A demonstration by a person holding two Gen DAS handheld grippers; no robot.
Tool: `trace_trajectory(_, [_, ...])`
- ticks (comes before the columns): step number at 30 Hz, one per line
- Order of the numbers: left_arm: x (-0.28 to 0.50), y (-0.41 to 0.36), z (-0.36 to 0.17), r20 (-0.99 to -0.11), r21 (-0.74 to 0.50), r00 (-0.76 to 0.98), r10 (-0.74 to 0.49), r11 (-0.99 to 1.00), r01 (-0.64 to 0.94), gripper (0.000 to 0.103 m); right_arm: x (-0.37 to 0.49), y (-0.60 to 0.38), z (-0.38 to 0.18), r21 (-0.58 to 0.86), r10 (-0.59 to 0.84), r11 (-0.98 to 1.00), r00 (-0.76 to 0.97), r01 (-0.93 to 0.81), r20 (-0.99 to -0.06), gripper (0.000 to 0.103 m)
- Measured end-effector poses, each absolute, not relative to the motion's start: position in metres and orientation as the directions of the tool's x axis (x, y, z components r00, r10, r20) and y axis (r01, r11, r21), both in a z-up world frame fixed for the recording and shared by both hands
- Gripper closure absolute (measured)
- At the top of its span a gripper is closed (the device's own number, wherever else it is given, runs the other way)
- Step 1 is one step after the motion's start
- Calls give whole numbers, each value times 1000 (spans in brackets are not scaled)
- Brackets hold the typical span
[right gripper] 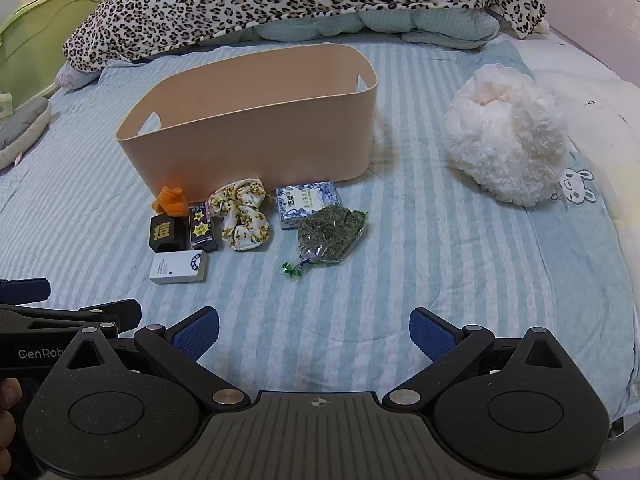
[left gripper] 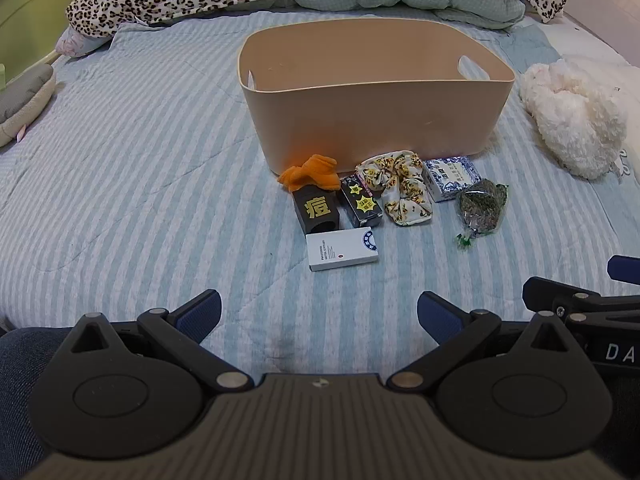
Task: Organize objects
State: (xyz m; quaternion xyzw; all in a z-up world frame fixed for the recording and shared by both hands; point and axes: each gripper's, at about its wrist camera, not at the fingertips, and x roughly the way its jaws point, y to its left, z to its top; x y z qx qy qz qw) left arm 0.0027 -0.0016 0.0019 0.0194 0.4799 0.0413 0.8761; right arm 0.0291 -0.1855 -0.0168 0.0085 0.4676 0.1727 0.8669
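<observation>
1 beige storage bin (left gripper: 376,120) stands on the blue-and-white striped bedcover (left gripper: 120,168), nothing visible inside it from either view. in front of its near wall lie 7 small things in a loose cluster: 1 orange cloth piece (left gripper: 310,177) just against the bin, 1 black box with a yellow character (left gripper: 316,212), 1 dark box with yellow star stickers (left gripper: 360,206) just beside it, 1 floral scrunchie (left gripper: 400,192), 1 blue-and-white patterned box (left gripper: 452,178), 1 clear bag of dried green herbs (left gripper: 482,208) overlapping that box's near corner, and 1 white card box (left gripper: 342,250) nearest the camera, apart from the row.

the left gripper (left gripper: 319,316) hovers low over the bedcover with its 2 blue-padded fingers spread wide, nothing between them. the right gripper (right gripper: 314,334) sits just beside it, likewise spread wide and carrying nothing.

to the right, well apart from the cluster, rests 1 fluffy white plush heap (right gripper: 508,140). behind the bin lies 1 leopard-print blanket (right gripper: 300,0) over 1 pale green quilt (right gripper: 360,26).
</observation>
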Motion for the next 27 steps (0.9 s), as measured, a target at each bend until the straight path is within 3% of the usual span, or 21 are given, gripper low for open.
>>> trace_trajectory(27, [6, 0, 5, -825, 84, 550, 127, 991, -103, 0, 31, -184, -11, 165, 308, 938, 515, -305, -800, 0])
